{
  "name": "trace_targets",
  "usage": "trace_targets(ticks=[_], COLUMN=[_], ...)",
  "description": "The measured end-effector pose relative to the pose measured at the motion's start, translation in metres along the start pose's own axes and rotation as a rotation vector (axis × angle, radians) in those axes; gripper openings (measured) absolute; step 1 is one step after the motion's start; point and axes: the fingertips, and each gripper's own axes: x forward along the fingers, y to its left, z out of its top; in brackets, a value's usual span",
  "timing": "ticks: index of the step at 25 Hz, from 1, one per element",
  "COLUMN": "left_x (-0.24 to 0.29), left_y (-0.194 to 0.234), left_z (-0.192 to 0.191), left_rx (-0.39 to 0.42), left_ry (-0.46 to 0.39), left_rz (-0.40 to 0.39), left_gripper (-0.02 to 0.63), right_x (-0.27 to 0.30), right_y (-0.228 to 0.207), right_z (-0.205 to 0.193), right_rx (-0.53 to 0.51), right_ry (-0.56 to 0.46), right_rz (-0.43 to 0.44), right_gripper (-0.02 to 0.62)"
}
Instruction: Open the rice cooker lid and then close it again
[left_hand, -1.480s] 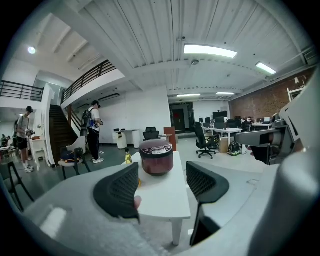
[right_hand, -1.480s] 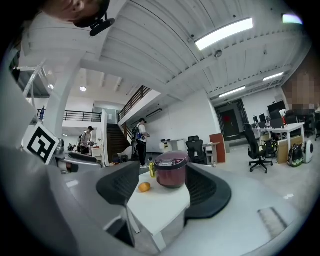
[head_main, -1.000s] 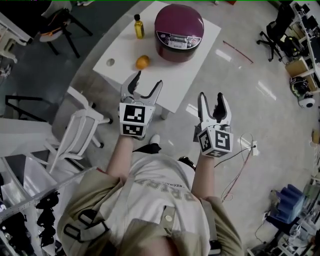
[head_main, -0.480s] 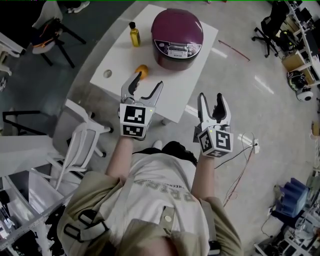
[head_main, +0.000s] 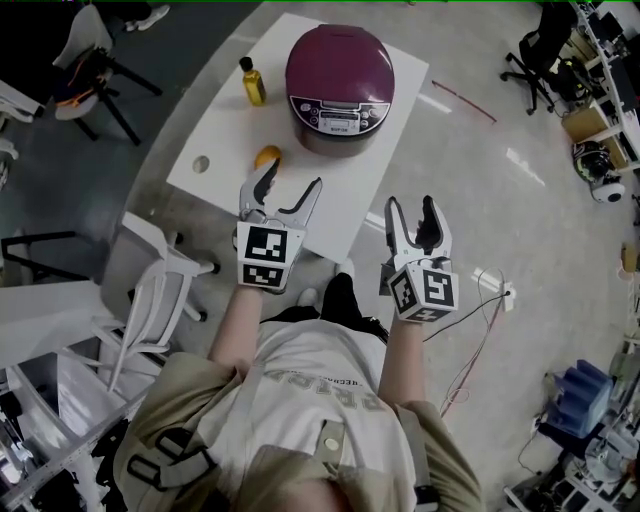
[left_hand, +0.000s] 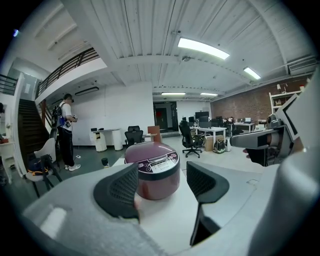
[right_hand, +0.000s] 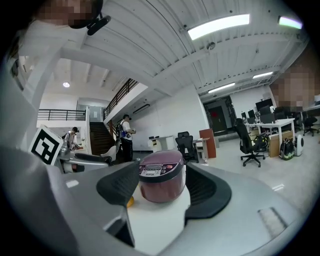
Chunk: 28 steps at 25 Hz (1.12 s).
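Now the maroon rice cooker (head_main: 340, 88) sits with its lid (head_main: 338, 55) shut at the far end of the white worktop (head_main: 335, 190), a yellow bottle (head_main: 251, 82) to its left. Nearer, the left tongs (head_main: 290, 180) and the right tongs (head_main: 412, 205) hang released — nothing between them.

Jaws apart, empty: left tool (head_main: 290, 179), right tool (head_main: 411, 206).

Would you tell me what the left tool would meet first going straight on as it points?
Probably the rice cooker, which sits centred ahead of the left tool with its jaws open; depth is unclear, so the white table might come first.
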Motion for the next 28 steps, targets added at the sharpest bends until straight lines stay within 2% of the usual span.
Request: trace_targets(ticks=[10,19,24,28], left_x=[0.061,0.096,0.108,0.112], left_y=[0.0,0.015,0.024,0.033], left_z=[0.02,0.033,0.028,0.026], left_rx=[-0.008,-0.018,-0.005,0.02], left_ry=[0.014,0.01,0.04,0.066], left_rz=[0.064,0.187,0.208,0.192], left_gripper=[0.311,0.311,0.311,0.313], right_x=[0.067,0.122,0.145,0.155], right_y=[-0.037,-0.056,-0.062,-0.061], right_z=[0.016,0.033,0.032,0.031], right_rx=[-0.006,-0.032,-0.042,-0.062], right_ry=[0.027,0.026,0.036,0.055], right_rz=[0.102,0.224,0.256,0.273], right_gripper=[0.27,0.27,0.27,0.27])
